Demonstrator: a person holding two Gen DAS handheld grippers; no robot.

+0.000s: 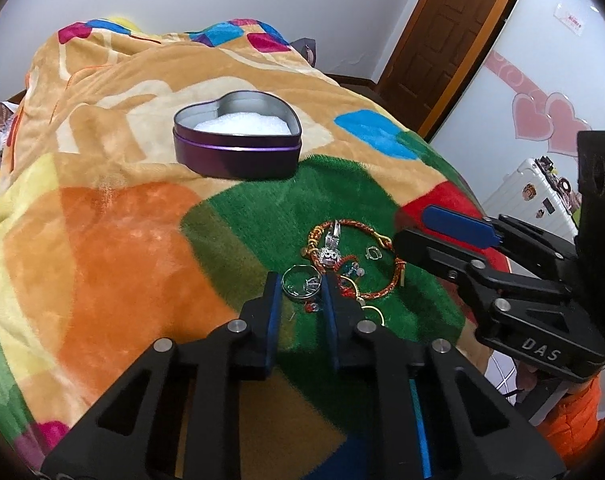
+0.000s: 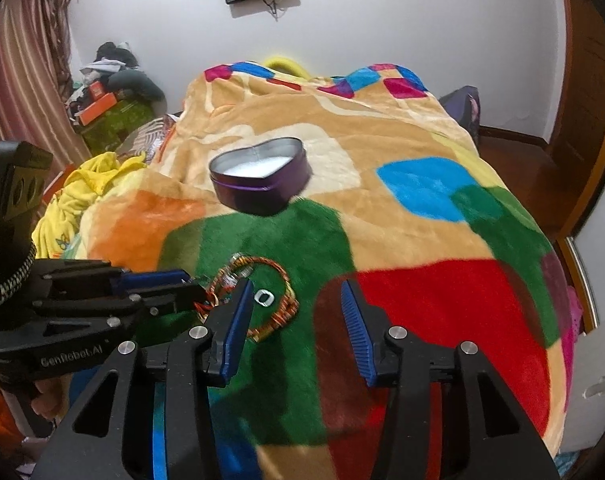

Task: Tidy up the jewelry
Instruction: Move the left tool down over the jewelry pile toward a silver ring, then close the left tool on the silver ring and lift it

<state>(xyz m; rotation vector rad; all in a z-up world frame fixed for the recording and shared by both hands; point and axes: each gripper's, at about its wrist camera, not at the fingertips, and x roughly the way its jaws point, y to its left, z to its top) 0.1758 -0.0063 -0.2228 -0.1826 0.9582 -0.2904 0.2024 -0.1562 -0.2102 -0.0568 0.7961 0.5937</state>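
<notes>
Left gripper (image 1: 301, 282) jaws apart, straddling silver ring (image 1: 301, 287) in jewelry pile | right gripper (image 2: 296, 300) open beside pile | heart tin (image 1: 238, 136) ahead, well apart | advice: close squarely on ring only, avoid snagging braided bracelet (image 1: 366, 256).

My left gripper (image 1: 300, 286) hangs low over the blanket (image 1: 102, 240), a metal ring (image 1: 298, 282) lying between its fingers. Just beyond and right of that ring lies the rest of the jewelry: a braided bracelet (image 1: 376, 284) looping around a small ring (image 1: 372, 254), with a pendant (image 1: 329, 254) at its left side. Farther back on the blanket sits the heart-shaped tin (image 1: 238, 136), lid off. My right gripper (image 2: 296, 320) hovers right of the bracelet, fingers spread wide.
</notes>
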